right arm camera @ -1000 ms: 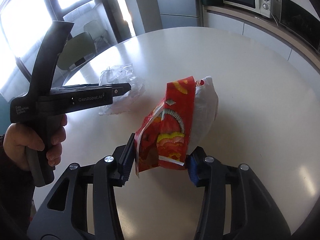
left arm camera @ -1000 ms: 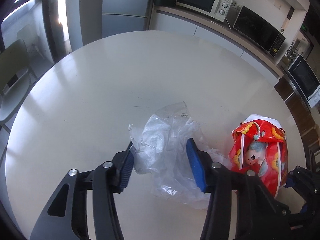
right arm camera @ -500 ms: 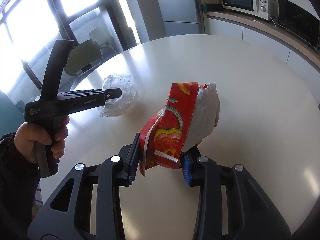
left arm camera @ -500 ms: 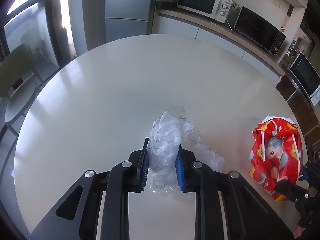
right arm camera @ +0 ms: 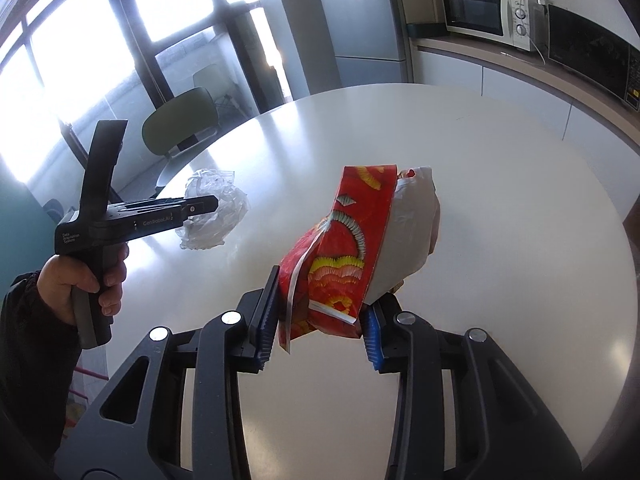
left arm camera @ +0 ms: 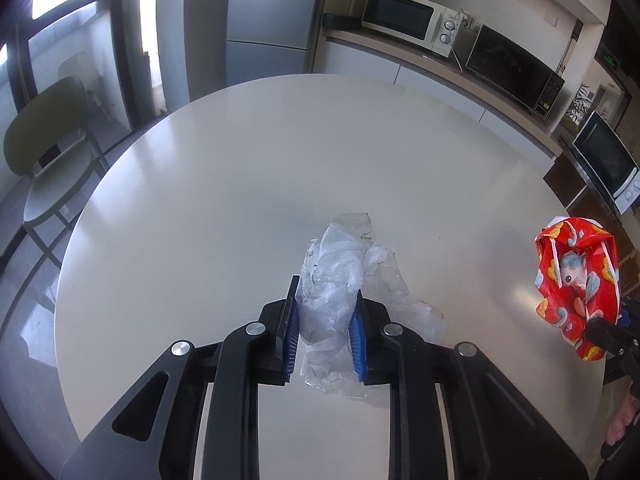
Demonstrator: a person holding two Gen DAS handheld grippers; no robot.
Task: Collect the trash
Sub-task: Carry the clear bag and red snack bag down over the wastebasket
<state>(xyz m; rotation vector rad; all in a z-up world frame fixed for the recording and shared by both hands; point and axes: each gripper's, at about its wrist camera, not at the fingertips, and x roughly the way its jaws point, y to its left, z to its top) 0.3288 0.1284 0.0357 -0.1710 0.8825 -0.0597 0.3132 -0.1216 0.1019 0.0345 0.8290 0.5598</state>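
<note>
Jaws of left gripper [left arm camera: 325, 322] pinch crumpled clear plastic [left arm camera: 340, 280] on near side of round table [left arm camera: 240, 168]; right gripper [right arm camera: 318, 330] clamps red snack bag [right arm camera: 352, 252], near right edge.

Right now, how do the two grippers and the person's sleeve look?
Both the left gripper and the right gripper have black angular frames with silver round bolts and ribbed blue pads on the fingers. White lettering marks the left one's side. The sleeve is dark.

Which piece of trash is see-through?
The crumpled clear plastic wrap in the left gripper; the other piece is a red printed bag.
</note>
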